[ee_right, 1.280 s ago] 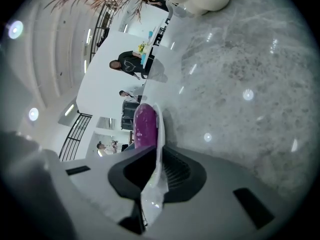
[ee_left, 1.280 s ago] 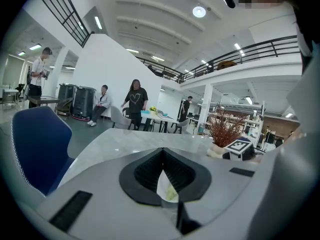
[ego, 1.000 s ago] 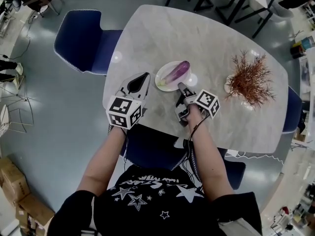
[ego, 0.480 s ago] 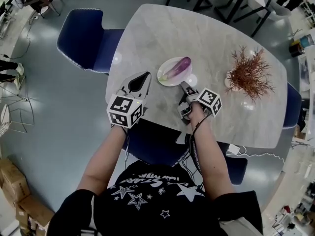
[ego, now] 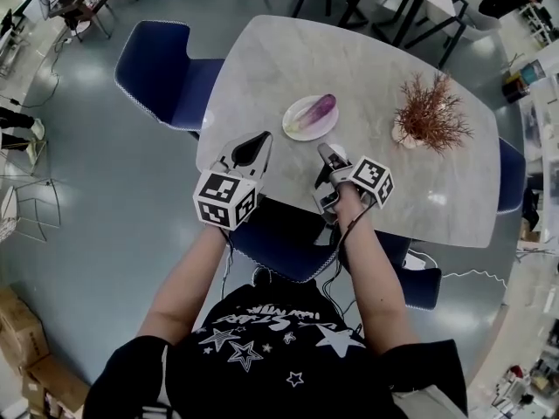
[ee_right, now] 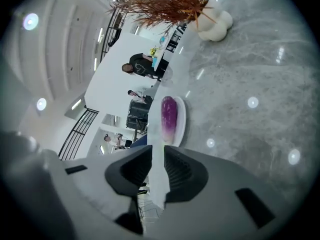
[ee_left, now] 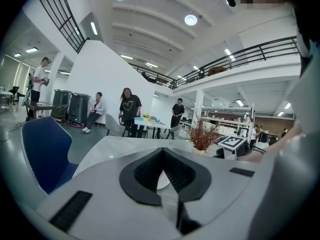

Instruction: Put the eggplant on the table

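I looked down from the head view on a pale marble table (ego: 288, 55). The eggplant (ego: 319, 109) lay on a white plate (ego: 325, 133) around the middle of the table, a little toward the near edge.

My right gripper (ego: 323, 148) hovered on the near side of the plate, pointing at it but not touching it. Its jaws were parted by a narrow gap and held nothing. Its own view showed the eggplant lying lengthwise straight ahead.

My left gripper (ego: 261, 137) hung to the left, over the table's near edge, its jaws closed tip to tip and empty. A dried reddish plant (ego: 425, 112) stood well off to the right.

I judged this to be the approach step, with the eggplant not yet touched. The next move would call for:
- opening the right jaws wider
- reaching over the plate's rim
- closing across the eggplant's body
- lifting it onto bare table beside the plate
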